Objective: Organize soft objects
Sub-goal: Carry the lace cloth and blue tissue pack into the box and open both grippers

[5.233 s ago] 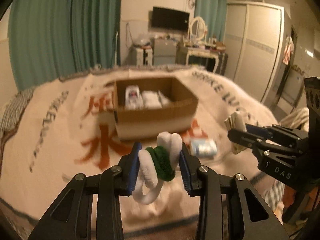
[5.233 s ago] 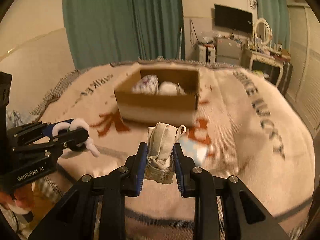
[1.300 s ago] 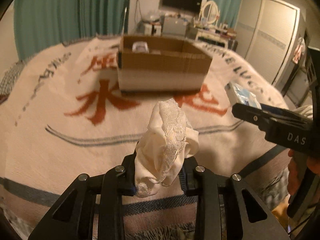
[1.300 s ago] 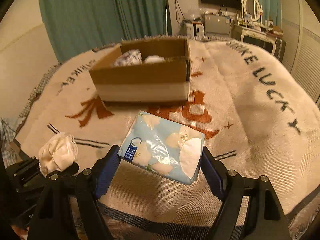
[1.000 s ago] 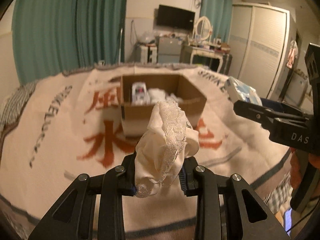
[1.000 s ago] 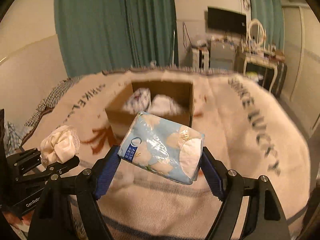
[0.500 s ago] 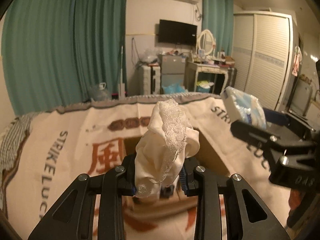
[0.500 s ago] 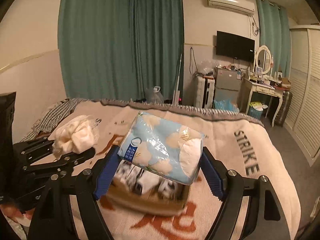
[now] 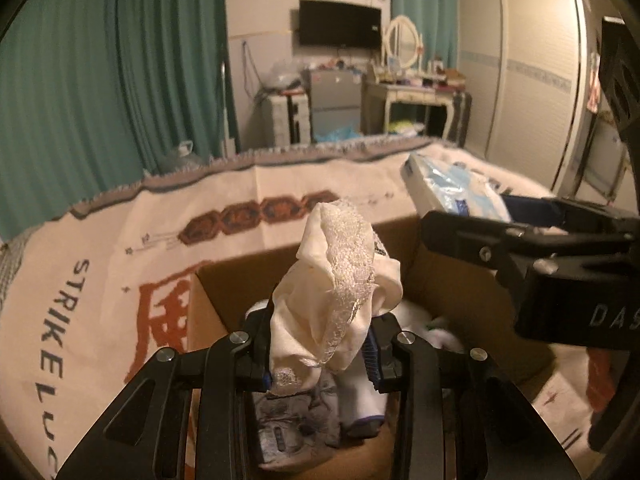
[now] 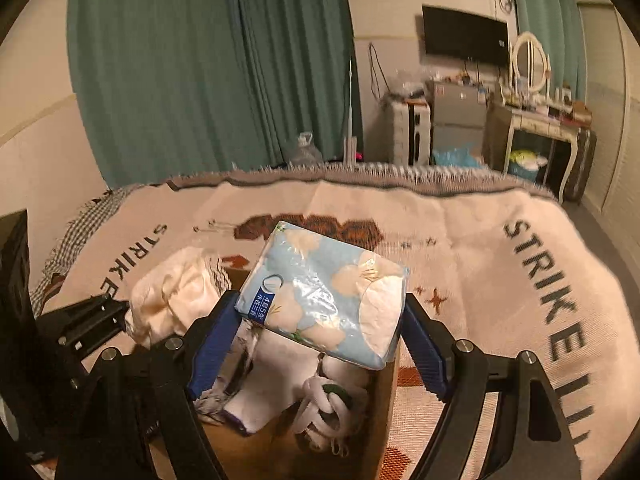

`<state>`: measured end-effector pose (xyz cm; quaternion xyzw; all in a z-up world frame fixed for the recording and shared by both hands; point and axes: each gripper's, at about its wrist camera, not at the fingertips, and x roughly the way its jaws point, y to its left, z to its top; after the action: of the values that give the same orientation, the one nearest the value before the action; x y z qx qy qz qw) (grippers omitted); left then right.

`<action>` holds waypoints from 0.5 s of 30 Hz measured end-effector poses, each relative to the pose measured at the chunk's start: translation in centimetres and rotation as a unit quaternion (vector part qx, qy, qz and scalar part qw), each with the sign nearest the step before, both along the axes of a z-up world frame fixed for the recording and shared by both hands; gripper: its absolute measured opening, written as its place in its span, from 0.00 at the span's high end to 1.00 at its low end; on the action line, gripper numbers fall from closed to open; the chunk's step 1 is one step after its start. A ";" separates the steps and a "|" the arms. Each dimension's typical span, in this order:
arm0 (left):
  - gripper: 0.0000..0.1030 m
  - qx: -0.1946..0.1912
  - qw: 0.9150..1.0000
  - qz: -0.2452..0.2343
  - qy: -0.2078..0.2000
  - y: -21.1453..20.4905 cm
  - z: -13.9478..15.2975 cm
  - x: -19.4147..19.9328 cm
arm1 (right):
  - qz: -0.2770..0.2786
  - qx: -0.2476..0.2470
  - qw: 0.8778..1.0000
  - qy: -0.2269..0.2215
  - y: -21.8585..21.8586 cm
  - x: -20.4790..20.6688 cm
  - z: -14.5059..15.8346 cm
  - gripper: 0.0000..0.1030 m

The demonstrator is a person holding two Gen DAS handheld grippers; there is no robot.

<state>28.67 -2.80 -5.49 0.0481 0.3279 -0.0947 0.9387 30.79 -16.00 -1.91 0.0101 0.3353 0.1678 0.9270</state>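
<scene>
In the left wrist view, the cardboard box [image 9: 448, 276] sits open on the printed blanket [image 9: 100, 264], holding a patterned white bundle [image 9: 296, 420] and a folded white piece with a dark edge [image 9: 362, 404]. The left gripper [image 9: 320, 350] pinches a cream lace-trimmed cloth [image 9: 336, 296] directly above the box's opening. To its right, the right gripper [image 9: 520, 236] carries the blue tissue pack [image 9: 456, 192] over the box's far right corner. In the right wrist view, the right gripper [image 10: 320, 328] clamps the tissue pack [image 10: 324, 292] between its blue pads [image 10: 210, 340], hiding much of the box; below it lie a white-and-green looped item [image 10: 324, 400] and white folded cloth [image 10: 260, 404]. The cream cloth [image 10: 176, 292] hangs at the left, held by the left gripper [image 10: 120, 316].
</scene>
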 end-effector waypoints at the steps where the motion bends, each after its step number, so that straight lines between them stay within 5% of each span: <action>1: 0.50 0.006 1.000 0.004 0.001 -0.1 -0.2 0.1 | -0.003 -0.002 1.000 0.004 0.0 0.3 -0.4 0.22; 4: 0.29 0.001 1.000 0.002 -0.009 -0.2 0.3 -0.4 | -0.011 -0.001 1.000 0.000 0.1 0.4 -1.1 0.05; 6: 0.19 0.004 1.000 0.007 -0.022 -0.2 1.0 -1.0 | -0.008 0.002 1.000 -0.007 0.1 -0.1 -0.9 0.04; 15: 0.19 0.009 0.997 0.022 -0.076 0.4 7.3 -5.6 | -0.027 -0.012 0.998 -0.059 -1.0 -5.8 5.7 0.04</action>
<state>23.05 -2.37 1.84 0.0563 0.2571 -0.0677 0.9624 25.04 -16.95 3.81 -0.0015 0.2814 0.1389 0.9495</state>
